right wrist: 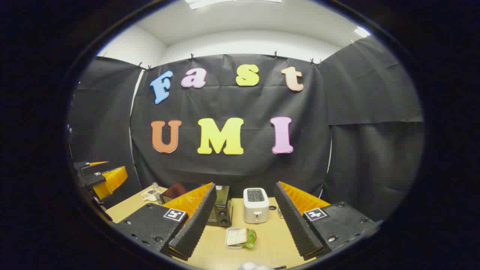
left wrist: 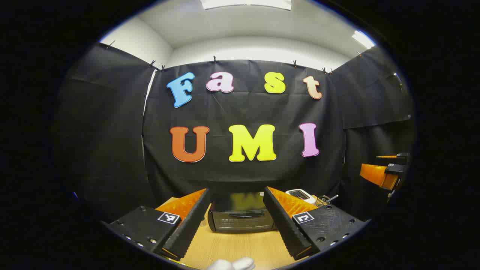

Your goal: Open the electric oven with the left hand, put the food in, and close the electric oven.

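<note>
Evidently nothing is underway yet: the electric oven [left wrist: 242,212] is sitting shut at the table's far side, the sandwich tray [right wrist: 240,237] is waiting nearer, and the left gripper [left wrist: 234,221] and right gripper [right wrist: 243,225] are hovering wide open, holding nothing.

Light wooden table [right wrist: 270,240], carrying a dark electric oven [left wrist: 242,215] with its door closed and, just beside it, a white toaster [right wrist: 256,205]. In front of the toaster, a small white dish [right wrist: 234,240] with a sandwich [right wrist: 240,237]. Near the far left corner, a small packet [right wrist: 151,194].
</note>
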Tool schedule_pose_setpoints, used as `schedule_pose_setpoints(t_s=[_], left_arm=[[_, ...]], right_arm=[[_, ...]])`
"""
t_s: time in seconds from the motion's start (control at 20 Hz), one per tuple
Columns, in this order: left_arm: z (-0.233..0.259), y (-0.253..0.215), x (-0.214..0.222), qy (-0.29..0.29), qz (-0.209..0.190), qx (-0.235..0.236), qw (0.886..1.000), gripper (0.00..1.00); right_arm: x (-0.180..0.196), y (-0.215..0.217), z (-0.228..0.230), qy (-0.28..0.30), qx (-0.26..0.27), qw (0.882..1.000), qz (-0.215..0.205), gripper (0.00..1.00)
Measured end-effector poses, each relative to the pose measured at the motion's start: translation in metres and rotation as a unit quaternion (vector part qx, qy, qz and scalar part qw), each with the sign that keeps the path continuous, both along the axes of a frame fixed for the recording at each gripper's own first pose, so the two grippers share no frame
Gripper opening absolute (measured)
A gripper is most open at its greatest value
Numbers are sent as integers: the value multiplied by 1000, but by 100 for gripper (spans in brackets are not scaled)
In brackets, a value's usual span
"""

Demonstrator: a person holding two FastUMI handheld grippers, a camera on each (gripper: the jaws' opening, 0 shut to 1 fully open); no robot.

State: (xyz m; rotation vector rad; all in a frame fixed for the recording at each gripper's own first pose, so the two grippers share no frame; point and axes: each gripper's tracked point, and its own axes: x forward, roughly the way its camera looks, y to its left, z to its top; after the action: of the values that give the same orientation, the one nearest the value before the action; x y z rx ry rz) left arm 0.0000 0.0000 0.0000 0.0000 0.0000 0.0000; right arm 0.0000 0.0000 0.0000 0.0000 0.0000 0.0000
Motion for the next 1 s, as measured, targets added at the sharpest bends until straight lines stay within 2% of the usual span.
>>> schedule_pose_setpoints(t_s=[0.65, 1.0], left_arm=[[-1, -2, 10, -6, 3, 9, 1000, 94], [-45, -19, 50, 25, -13, 5, 1000, 94]], right_arm=[[7, -5, -2, 3, -3, 1000, 1, 100], [9, -19, 0, 4, -6, 1000, -6, 100]])
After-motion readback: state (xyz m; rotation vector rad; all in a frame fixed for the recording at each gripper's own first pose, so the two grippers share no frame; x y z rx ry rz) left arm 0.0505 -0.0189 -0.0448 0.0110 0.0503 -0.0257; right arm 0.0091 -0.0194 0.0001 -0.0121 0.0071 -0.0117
